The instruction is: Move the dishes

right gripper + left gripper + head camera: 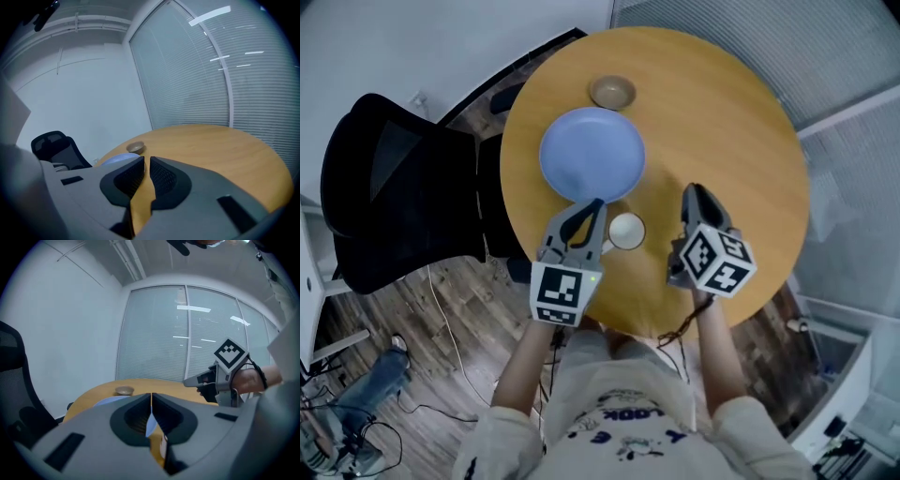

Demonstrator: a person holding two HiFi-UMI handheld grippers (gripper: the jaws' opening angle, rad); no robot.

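On the round wooden table (pixel 731 131) lie a blue plate (pixel 592 155), a small brown bowl (pixel 612 92) behind it and a white cup (pixel 626 231) in front of it. My left gripper (pixel 596 202) hovers at the plate's near edge, just left of the cup, shut and empty; its jaws meet at the tips (pixel 151 394). My right gripper (pixel 693 190) is to the right of the cup over bare wood, its jaws a narrow slit apart (pixel 146 159) with nothing between them. Both gripper views show the plate (pixel 117 159) and bowl (pixel 124 390) ahead.
A black office chair (pixel 394 187) stands left of the table. Cables (pixel 441 309) trail over the wooden floor below it. Windows with blinds (pixel 201 84) run behind the table's far and right sides.
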